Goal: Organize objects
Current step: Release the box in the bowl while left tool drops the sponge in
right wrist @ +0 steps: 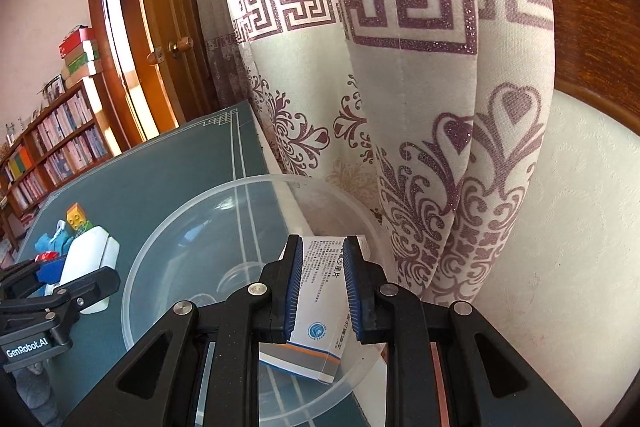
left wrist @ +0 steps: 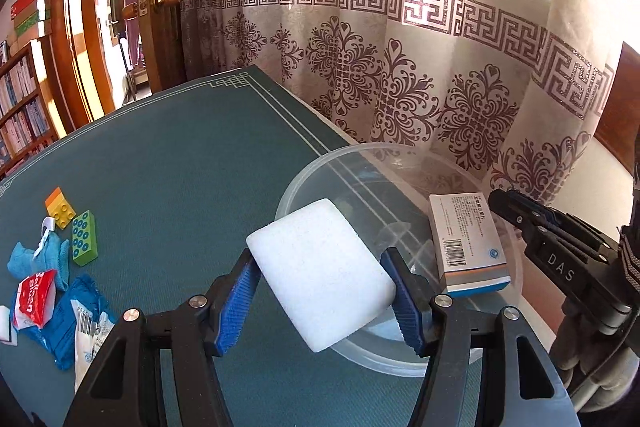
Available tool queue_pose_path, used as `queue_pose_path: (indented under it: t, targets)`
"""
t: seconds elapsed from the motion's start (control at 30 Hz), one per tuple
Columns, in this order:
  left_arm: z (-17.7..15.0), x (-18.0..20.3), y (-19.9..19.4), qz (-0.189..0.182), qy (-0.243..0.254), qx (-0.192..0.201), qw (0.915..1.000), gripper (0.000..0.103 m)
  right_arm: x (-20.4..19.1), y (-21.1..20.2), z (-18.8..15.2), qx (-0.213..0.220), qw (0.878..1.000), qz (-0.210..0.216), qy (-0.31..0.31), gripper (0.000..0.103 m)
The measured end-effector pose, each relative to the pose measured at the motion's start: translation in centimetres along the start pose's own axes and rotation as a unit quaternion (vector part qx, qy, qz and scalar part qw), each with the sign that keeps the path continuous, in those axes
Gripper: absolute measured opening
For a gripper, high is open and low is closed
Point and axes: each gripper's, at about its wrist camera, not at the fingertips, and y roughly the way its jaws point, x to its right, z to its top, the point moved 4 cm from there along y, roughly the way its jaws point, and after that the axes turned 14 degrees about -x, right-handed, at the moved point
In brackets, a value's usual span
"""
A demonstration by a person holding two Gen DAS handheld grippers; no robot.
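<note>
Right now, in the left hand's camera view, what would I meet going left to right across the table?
Blue cloth → green block → white sponge held between the left fingers → medicine box over the clear bowl → right gripper.

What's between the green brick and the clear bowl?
Only bare green mat lies between the green brick and the bowl, seen in the left wrist view.

Two black plastic grippers, left gripper (left wrist: pixel 320 295) and right gripper (right wrist: pixel 323 291), each with two fingers faced in ribbed blue pads (left wrist: pixel 236 307). Silver round screws (left wrist: pixel 197 302) at the linkage joints, triangular cut-outs in the arms. White lettering "DAS" on one body, "GenRobot.AI" on the other.
</note>
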Motion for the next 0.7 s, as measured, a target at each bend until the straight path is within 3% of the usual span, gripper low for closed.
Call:
queue_pose_path:
  t: [0.07, 0.13, 0.7]
  targets:
    - [0.3, 0.7, 0.3, -0.004, 0.011, 0.003, 0.9999, 0.072, -0.2, 0.2, -0.1, -0.003, 1.000, 0.003, -0.002, 0.023]
    - [0.4, 1.0, 0.5, -0.001, 0.015, 0.009, 0.9998, 0.089, -0.3, 0.3, -0.3, -0.005, 1.000, 0.004, -0.004, 0.023]
    - [-2.4, -3.2, 0.5, 0.046, -0.040, -0.001, 0.9981, 0.095, -2.4, -0.5, -0.9, 0.000, 0.999, 0.018, -0.027, 0.033]
